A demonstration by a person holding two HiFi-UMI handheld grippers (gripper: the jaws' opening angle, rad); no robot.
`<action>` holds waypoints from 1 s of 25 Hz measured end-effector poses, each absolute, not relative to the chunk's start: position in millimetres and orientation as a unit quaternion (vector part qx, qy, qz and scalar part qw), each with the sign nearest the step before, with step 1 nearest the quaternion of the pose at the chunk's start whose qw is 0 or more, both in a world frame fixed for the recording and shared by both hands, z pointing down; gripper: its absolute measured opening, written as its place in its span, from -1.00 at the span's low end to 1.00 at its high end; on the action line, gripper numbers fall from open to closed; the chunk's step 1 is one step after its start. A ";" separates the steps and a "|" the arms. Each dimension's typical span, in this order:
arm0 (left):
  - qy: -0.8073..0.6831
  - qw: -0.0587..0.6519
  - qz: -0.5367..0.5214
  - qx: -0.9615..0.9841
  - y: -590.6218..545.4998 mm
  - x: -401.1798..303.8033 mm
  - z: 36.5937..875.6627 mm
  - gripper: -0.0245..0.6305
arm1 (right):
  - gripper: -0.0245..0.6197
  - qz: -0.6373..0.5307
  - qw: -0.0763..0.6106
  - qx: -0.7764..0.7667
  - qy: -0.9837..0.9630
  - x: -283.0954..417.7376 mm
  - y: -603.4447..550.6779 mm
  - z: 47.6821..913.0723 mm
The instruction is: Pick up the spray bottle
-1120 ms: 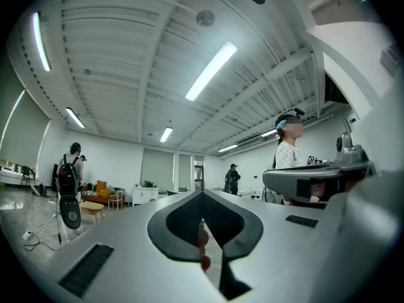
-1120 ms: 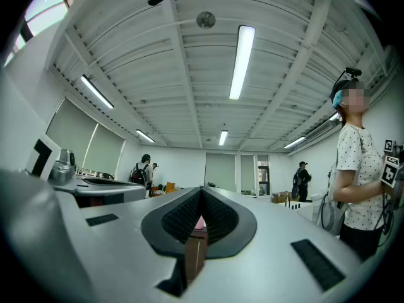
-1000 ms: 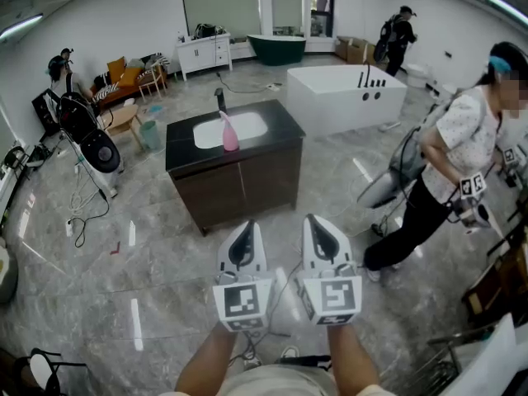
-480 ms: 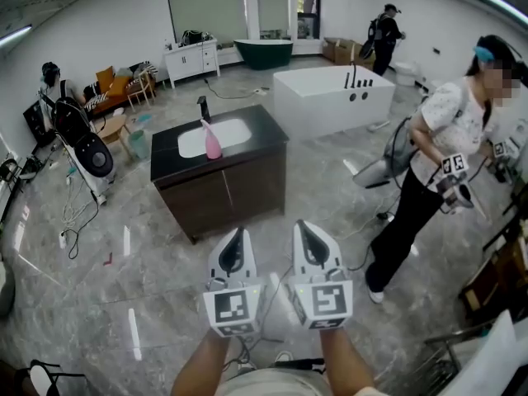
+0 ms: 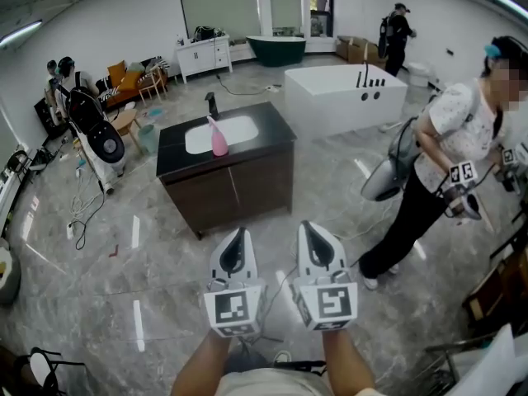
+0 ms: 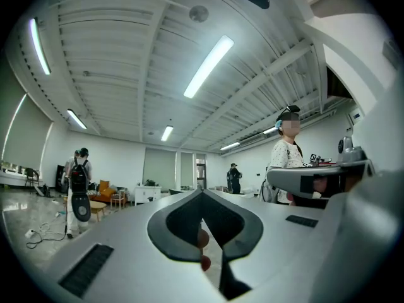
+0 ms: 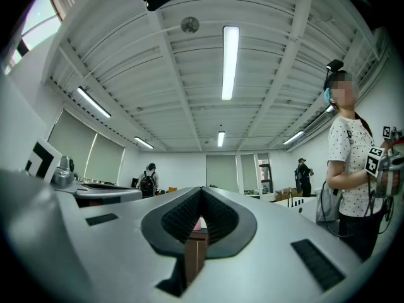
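While the spray bottle (image 5: 219, 139) stands on the vanity (image 5: 276, 135), left gripper (image 5: 238, 233) and right gripper (image 5: 308, 225) are closed, empty

Sink cabinet (image 5: 247, 184) near white bathtub (image 5: 330, 106), possibly another tub (image 5: 276, 49) behind

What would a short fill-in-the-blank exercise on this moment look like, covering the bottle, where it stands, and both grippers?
1. The spray bottle is coloured ____.
2. It stands upright on the dark vanity, at the edge of the white ____.
3. The left gripper and the right gripper are far short of the bottle, and the jaws of both are ____ with nothing between them.

Missing words: pink; sink; shut
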State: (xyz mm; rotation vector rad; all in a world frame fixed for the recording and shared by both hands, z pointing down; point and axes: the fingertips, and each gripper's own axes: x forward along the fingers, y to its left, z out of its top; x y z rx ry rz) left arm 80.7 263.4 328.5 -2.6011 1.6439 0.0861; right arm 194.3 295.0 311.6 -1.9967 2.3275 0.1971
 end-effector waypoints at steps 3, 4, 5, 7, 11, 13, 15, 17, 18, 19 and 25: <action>0.538 0.029 0.025 -0.842 256.8 78.8 334.1 -0.92 | -0.91 0.060 0.030 -0.647 0.760 192.6 287.0 319.0; 0.538 0.029 0.025 -0.842 253.5 78.6 335.2 -0.92 | -0.91 0.058 0.028 -0.647 0.760 192.5 283.7 320.8; 0.538 0.029 0.024 -0.842 250.0 78.5 336.2 -0.92 | -0.91 0.058 0.028 -0.647 0.760 192.0 280.2 322.0; 0.537 0.028 0.023 -0.843 242.7 77.3 338.7 -0.92 | -0.91 0.060 0.025 -0.647 0.760 189.3 273.1 323.6; 0.535 0.022 0.024 -0.844 224.6 71.7 343.0 -0.92 | -0.91 0.068 0.018 -0.644 0.762 179.1 253.8 323.7; 0.536 0.015 0.026 -0.844 210.6 66.9 344.3 -0.92 | -0.91 0.069 0.019 -0.643 0.763 173.2 240.2 322.4; 0.537 0.011 0.028 -0.843 194.6 59.7 345.4 -0.92 | -0.91 0.067 0.016 -0.641 0.765 165.4 224.9 323.8; 0.539 0.010 0.031 -0.842 175.4 51.3 345.6 -0.92 | -0.91 0.062 0.012 -0.643 0.763 158.3 205.3 324.4; 0.539 0.010 0.033 -0.841 165.1 47.4 345.9 -0.92 | -0.91 0.058 0.010 -0.647 0.760 155.8 194.1 324.5; 0.540 0.010 0.035 -0.841 154.7 44.0 346.7 -0.92 | -0.91 0.055 0.010 -0.650 0.758 153.3 182.7 325.6; 0.548 0.001 0.046 -0.835 95.9 24.1 350.6 -0.92 | -0.91 0.052 0.008 -0.647 0.761 132.7 121.1 329.8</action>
